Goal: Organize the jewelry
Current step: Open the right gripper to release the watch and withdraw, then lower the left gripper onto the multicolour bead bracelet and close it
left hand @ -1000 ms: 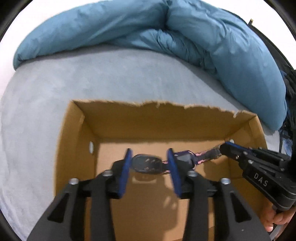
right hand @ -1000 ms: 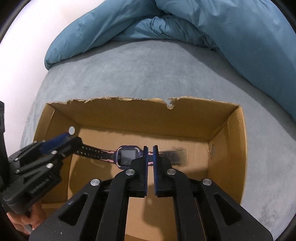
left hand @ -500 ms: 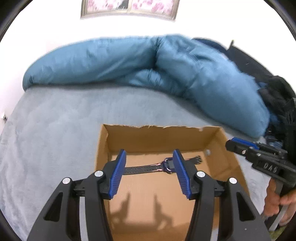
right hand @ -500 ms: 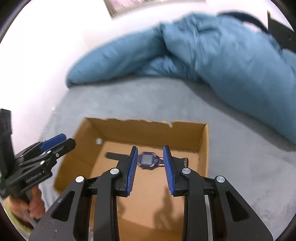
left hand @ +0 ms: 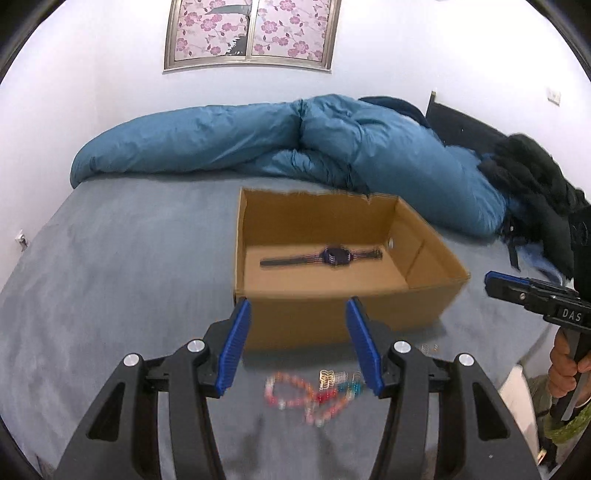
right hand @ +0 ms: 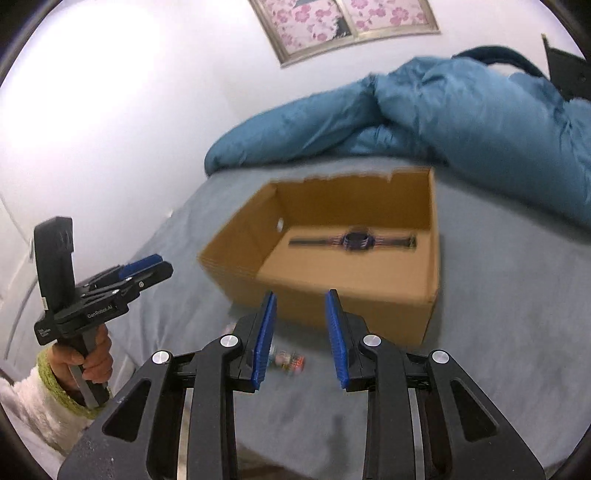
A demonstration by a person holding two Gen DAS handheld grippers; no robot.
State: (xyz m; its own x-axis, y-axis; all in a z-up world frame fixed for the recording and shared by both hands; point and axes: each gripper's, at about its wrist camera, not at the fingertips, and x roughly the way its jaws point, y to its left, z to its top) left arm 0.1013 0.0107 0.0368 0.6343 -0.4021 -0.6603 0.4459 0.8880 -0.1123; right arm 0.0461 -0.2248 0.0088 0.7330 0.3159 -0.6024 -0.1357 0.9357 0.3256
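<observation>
A dark purple watch (left hand: 332, 256) lies flat on the floor of an open cardboard box (left hand: 325, 321) on the grey bed; it also shows in the right wrist view (right hand: 356, 240) inside the box (right hand: 332, 306). A pink and red bead bracelet (left hand: 295, 391) and small gold and blue trinkets (left hand: 338, 380) lie on the bed in front of the box. My left gripper (left hand: 299, 347) is open and empty, above the beads. My right gripper (right hand: 301, 339) is open and empty, in front of the box, above blurred beads (right hand: 290, 362).
A rumpled blue duvet (left hand: 295, 144) lies along the back of the bed. Dark clothes or bags (left hand: 532, 184) are piled at the right. A framed flower picture (left hand: 251, 33) hangs on the white wall. The grey bed sheet (left hand: 129, 277) spreads left of the box.
Both grippers let go of the watch, opened, and pulled back out of the box. The watch now lies on the box floor. The beads in front of the box came into view.
</observation>
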